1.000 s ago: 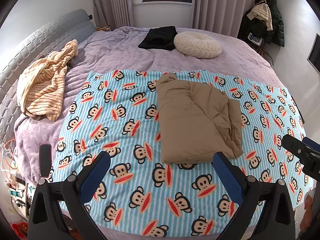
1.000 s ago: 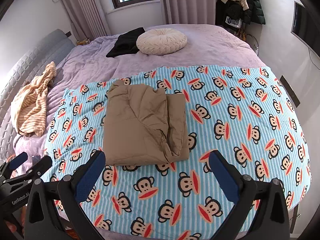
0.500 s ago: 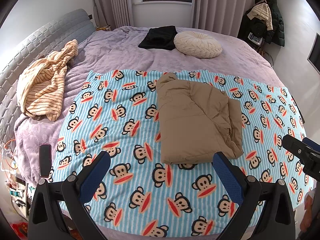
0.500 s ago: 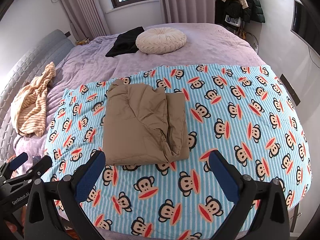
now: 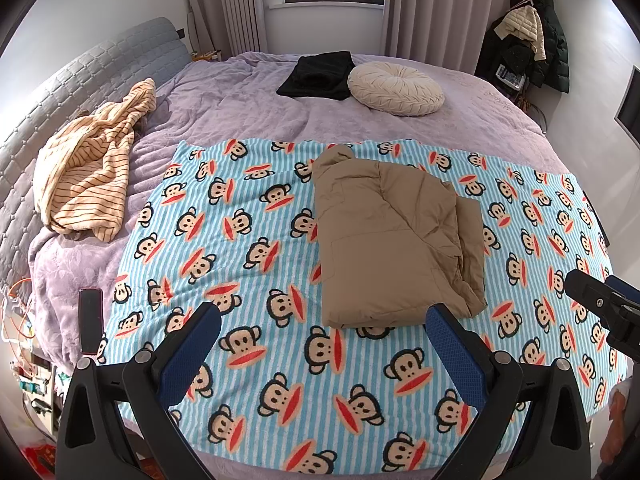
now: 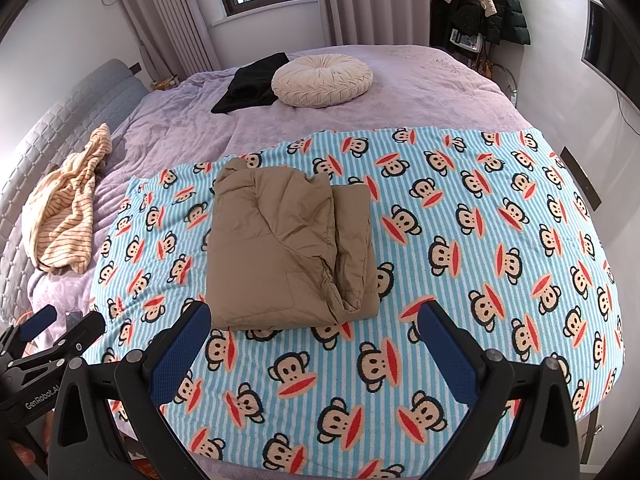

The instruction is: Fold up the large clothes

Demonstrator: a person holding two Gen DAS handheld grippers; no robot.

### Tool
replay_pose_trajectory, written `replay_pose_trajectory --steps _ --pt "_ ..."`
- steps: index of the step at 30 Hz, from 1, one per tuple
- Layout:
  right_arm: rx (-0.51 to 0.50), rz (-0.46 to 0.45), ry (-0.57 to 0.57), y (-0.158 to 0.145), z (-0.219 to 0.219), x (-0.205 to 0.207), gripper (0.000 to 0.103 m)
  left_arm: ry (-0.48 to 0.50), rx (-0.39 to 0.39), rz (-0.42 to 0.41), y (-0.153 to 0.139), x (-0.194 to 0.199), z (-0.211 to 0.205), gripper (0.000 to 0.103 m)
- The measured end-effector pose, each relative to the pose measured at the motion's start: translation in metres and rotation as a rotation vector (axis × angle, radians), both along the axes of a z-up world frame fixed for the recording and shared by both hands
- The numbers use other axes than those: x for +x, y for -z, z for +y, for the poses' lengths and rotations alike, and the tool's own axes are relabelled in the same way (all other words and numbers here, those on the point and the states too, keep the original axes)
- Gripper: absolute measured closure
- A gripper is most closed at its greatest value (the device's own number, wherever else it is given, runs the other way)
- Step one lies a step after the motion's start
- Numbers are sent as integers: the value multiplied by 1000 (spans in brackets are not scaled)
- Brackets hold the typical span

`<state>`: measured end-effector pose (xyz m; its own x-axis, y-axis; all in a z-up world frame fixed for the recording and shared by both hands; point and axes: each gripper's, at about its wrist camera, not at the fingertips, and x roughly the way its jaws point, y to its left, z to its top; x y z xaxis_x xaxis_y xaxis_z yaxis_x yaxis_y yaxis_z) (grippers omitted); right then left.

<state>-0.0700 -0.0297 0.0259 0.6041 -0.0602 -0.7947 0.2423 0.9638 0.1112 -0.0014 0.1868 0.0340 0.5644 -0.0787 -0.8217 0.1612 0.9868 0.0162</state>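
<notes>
Nearest us, our left tongs (image 5: 322,326) and right tongs (image 6: 314,322) both hover with their fingers spread wide, holding nothing, above the near edge of the monkey-print blanket (image 5: 248,248). Just beyond them the folded tan jacket (image 5: 394,236) lies flat on that blanket. Further left a striped garment (image 5: 88,178) is crumpled; at the bed's far side rest black clothing (image 5: 318,76) and a round cushion (image 5: 396,88).
</notes>
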Motion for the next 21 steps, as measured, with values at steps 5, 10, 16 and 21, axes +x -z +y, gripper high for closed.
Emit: replay_pose_trajectory --steps 5,10,16,21 --pt "1 1 -2 0 -1 0 0 0 0 1 0 0 0 0" --pt "-1 0 -3 -1 -1 1 0 2 0 0 0 0 0 0" --pt "2 2 -2 -1 -2 1 0 1 0 1 0 1 0 0" --pt "2 2 -2 0 -2 1 0 4 1 1 0 1 1 0"
